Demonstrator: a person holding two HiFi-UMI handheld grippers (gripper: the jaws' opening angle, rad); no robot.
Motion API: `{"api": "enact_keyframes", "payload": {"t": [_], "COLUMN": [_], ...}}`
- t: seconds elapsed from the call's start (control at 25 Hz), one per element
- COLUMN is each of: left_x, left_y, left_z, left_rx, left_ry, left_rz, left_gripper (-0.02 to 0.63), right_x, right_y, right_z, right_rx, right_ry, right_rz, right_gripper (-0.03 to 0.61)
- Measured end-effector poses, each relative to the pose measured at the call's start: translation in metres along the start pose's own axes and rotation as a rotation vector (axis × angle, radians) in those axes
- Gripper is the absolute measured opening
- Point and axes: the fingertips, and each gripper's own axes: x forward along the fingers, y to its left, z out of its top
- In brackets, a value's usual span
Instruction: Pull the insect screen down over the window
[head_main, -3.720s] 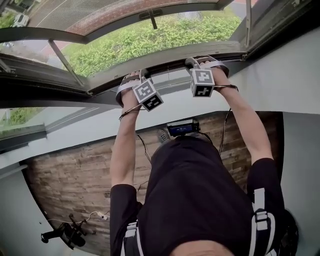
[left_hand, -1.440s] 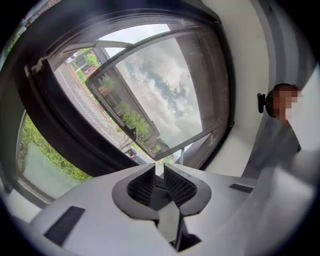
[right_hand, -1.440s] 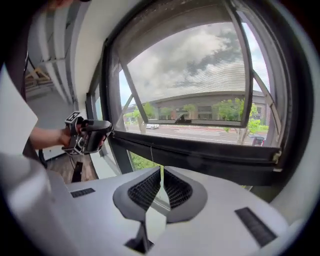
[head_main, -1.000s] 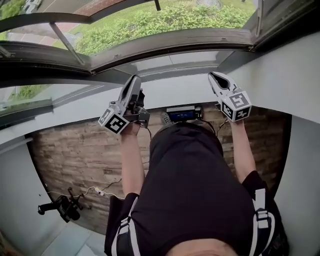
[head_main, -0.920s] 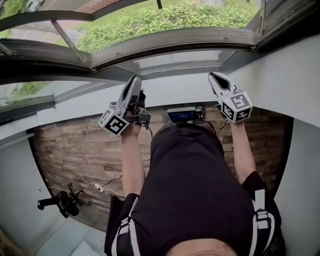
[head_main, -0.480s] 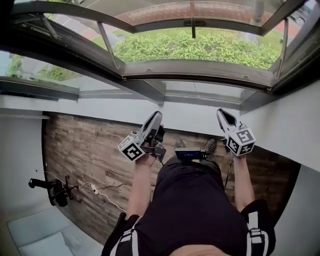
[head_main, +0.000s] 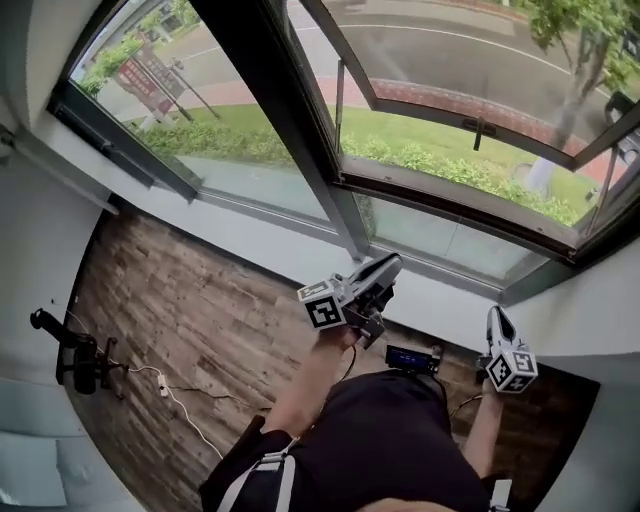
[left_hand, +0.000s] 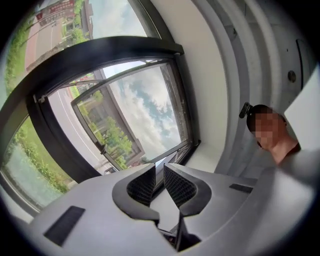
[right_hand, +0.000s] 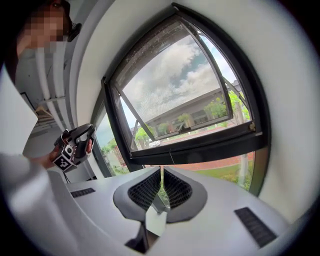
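Hanging short of the far window (head_main: 450, 170) in the head view, the left gripper (head_main: 388, 264) lay nearer it than the right gripper (head_main: 495, 316) — left gripper view: jaws slightly apart, empty; right gripper view: jaws nearly together, the insect screen (right_hand: 155, 65) apparently spanning that window beyond.

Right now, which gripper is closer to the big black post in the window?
Left. The left gripper points at the foot of the black post; the right gripper hangs lower, off to the right.
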Motion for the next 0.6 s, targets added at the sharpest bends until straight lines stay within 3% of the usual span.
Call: {"api": "enact_keyframes", "payload": {"t": [0.16, 0.32, 0.48, 0.6], "left_x": [-0.094, -0.150, -0.187, -0.205], "left_y": [-0.001, -0.026, -0.051, -0.056], "left_z": [0.026, 0.015, 0.002, 0.012], "left_rx": [-0.041, -0.064, -0.132, -0.096], "left_ry": [-0.106, -0.091, -0.082, -0.113], "left_rz": [0.024, 0.072, 0.047, 0.015], "left_gripper": [0.044, 0.044, 0.046, 0.044], "right_x": [-0.029, -0.099, -0.157, -0.150], "right_y": [0.070, 0.132, 0.161, 0.166], "right_z": [-0.032, -0.029, -0.050, -0.049], "right_rx": [0.020, 0.014, 0.054, 0.045], "right_ry": [0.019, 0.018, 0.016, -0.030], "right_rz": [-0.011, -0.027, -0.083, -0.065], "right_gripper": [0.022, 0.023, 0.023, 0.022]}}
